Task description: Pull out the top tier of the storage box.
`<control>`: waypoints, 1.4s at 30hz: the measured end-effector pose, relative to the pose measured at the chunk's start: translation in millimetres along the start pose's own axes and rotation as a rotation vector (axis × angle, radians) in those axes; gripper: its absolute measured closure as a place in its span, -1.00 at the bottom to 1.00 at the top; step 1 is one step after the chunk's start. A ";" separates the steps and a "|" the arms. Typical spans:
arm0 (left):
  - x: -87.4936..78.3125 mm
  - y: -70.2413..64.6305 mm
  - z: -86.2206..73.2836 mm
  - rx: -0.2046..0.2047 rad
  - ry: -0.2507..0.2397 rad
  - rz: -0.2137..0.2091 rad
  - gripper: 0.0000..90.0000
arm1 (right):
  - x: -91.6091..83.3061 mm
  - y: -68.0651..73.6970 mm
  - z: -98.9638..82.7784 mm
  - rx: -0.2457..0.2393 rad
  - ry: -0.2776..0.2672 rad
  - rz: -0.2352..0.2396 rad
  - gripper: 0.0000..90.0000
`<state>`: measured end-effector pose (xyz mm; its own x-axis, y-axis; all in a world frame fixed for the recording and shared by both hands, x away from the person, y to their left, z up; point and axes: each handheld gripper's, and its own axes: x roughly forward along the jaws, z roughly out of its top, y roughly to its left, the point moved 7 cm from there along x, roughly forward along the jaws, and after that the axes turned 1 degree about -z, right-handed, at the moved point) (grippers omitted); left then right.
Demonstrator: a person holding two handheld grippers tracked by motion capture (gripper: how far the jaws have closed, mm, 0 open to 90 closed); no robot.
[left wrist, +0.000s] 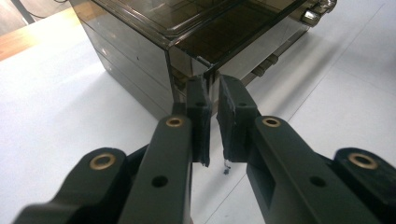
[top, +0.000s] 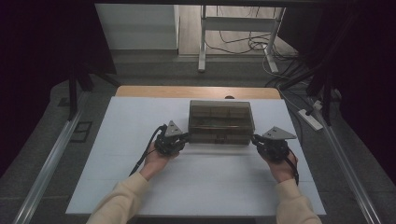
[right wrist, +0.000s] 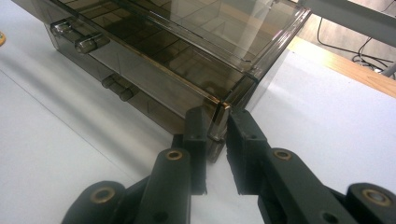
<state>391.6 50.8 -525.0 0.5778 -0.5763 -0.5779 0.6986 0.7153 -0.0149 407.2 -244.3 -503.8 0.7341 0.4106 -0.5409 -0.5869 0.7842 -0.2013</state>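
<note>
A smoky see-through drawer box (top: 219,116) stands on the white table top (top: 135,121), its knobbed drawer fronts facing the person. My left gripper (top: 187,136) is at the box's front left corner. In the left gripper view the jaws (left wrist: 212,84) are nearly together, with the thin corner edge of the box (left wrist: 135,46) pinched between their tips. My right gripper (top: 254,138) is at the front right corner. There its jaws (right wrist: 215,116) close on the corner post of the box (right wrist: 177,51). An upper drawer with a round knob (right wrist: 79,39) sticks out slightly.
The white top lies on a wooden table whose far edge (top: 196,91) shows behind the box. Metal rails run along both sides (top: 51,158). On the floor beyond are a white desk frame (top: 203,42) and loose cables (top: 252,44).
</note>
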 end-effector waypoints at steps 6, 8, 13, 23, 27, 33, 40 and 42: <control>-0.9 -0.9 -0.6 0.001 0.003 -0.002 0.82 | -1.5 0.5 -0.2 -0.004 0.001 0.001 0.73; -1.1 -1.2 -0.7 0.001 0.003 -0.003 0.82 | -1.6 0.7 -0.5 -0.006 0.001 0.000 0.73; -1.7 -1.7 -1.0 0.001 0.002 -0.004 0.82 | -2.4 1.3 -0.5 -0.006 -0.001 0.000 0.73; -4.0 -3.7 -2.6 0.005 0.005 -0.005 0.82 | -4.8 3.5 -0.9 -0.007 -0.002 0.004 0.73; -4.7 -4.6 -3.0 0.004 0.007 -0.005 0.82 | -6.1 3.8 -0.9 -0.016 0.001 0.004 0.73; -5.8 -5.8 -3.6 0.005 0.008 -0.008 0.82 | -7.5 5.0 -1.5 -0.018 0.001 0.002 0.73; -7.3 -7.5 -4.7 0.007 0.010 -0.009 0.82 | -9.7 6.6 -2.3 -0.022 0.001 0.002 0.73; -7.6 -8.3 -4.8 0.008 0.009 -0.010 0.82 | -10.1 6.8 -2.5 -0.025 -0.001 0.000 0.73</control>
<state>379.4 51.1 -524.4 0.5669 -0.5799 -0.5851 0.7077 0.7063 -0.0144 395.0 -244.3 -501.7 0.7344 0.4115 -0.5397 -0.5956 0.7720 -0.2219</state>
